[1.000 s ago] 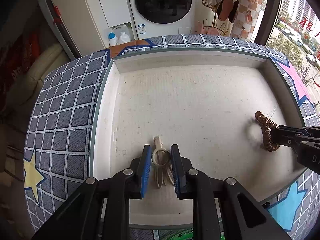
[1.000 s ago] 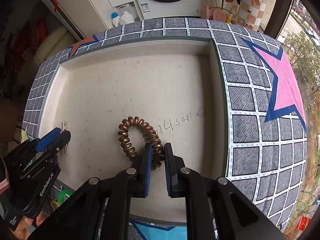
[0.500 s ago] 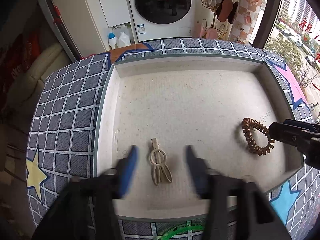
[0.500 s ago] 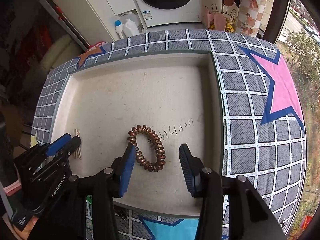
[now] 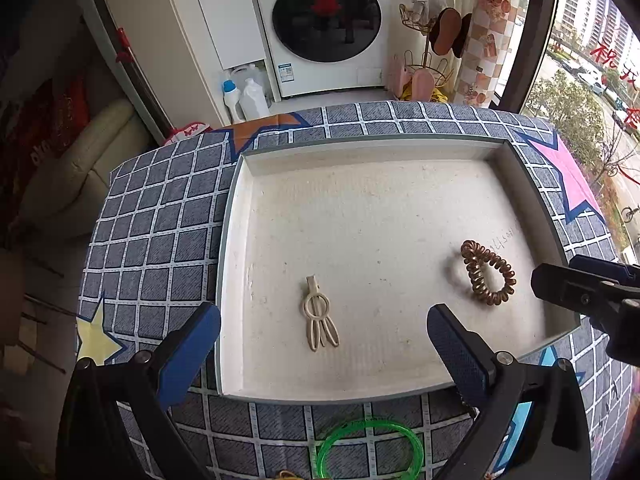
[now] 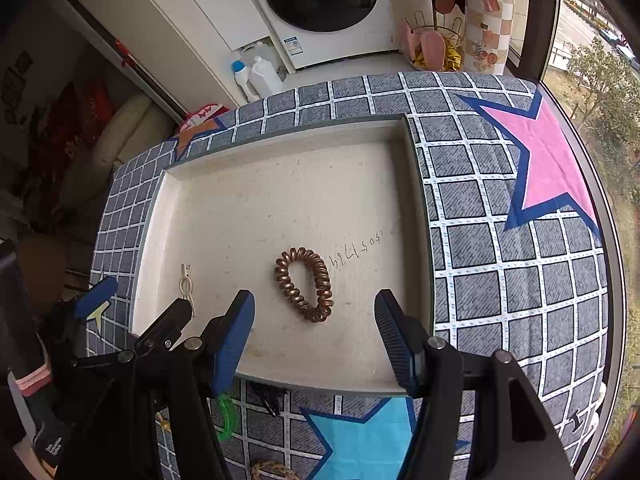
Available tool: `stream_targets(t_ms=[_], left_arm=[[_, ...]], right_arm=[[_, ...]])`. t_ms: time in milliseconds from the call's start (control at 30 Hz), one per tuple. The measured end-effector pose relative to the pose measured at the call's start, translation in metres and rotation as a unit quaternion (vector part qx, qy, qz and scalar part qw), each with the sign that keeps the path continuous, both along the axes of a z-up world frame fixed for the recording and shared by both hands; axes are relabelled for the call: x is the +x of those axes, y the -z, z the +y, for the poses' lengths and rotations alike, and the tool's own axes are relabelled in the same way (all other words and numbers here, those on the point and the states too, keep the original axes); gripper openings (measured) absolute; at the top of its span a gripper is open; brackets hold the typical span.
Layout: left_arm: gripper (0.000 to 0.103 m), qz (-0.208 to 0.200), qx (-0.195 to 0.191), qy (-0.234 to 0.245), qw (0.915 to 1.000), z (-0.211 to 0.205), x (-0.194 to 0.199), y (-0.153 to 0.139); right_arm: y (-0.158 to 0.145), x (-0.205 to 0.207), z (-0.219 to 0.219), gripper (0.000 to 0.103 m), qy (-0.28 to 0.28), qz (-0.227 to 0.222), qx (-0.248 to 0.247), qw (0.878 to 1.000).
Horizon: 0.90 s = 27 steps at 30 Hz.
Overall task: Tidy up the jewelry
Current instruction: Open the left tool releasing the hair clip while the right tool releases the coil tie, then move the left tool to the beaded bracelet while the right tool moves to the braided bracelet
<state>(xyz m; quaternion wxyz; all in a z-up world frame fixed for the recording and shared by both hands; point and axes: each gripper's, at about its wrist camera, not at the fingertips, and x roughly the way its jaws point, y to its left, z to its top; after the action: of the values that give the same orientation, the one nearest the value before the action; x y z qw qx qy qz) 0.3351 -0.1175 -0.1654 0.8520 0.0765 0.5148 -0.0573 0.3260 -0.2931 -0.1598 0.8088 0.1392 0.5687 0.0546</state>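
— Two pieces lie in my tray: a cream clip towards the near left corner, a coiled copper band towards the near right.

— Which way does the clip run?

— Its long axis goes near to far, prongs towards the near edge, pinch end away. The band's oval also stretches near to far, tilted slightly.

— And your claws?

— My left gripper is spread wide above the clip, jaws just opened, touching nothing. My right gripper has also just been opening, with the band lying free beyond its tips.

— Surroundings?

— A grey checked cloth with coloured stars carries the tray; a green ring sits by the near edge. A washer stands beyond.
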Motion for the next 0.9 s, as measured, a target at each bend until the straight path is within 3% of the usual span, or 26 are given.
stream_targets(t_ms=[233, 400, 500, 667, 900], left_arm=[[0.103, 0.004, -0.002, 0.002, 1.0, 0.008, -0.026, -0.009], [0.103, 0.013, -0.008, -0.005, 0.9999, 0.027, -0.055, -0.011], [0.103, 0.023, -0.012, -0.013, 0.9996, 0.041, -0.077, -0.009], [0.103, 0.026, 0.006, -0.027, 0.9993, 0.061, -0.119, -0.005], [0.103, 0.056, -0.003, -0.047, 0.9973, 0.085, -0.165, 0.012]], right_arm=[[-0.01, -0.023, 0.004, 0.079, -0.002, -0.005, 0.003, 1.0], [-0.017, -0.046, 0.007, 0.08, -0.003, -0.006, 0.006, 1.0], [-0.019, -0.062, 0.007, 0.086, 0.0, -0.003, 0.012, 1.0], [-0.013, -0.092, 0.011, 0.087, -0.003, 0.013, 0.015, 1.0], [0.005, -0.131, 0.016, 0.087, -0.015, 0.05, 0.006, 0.999]])
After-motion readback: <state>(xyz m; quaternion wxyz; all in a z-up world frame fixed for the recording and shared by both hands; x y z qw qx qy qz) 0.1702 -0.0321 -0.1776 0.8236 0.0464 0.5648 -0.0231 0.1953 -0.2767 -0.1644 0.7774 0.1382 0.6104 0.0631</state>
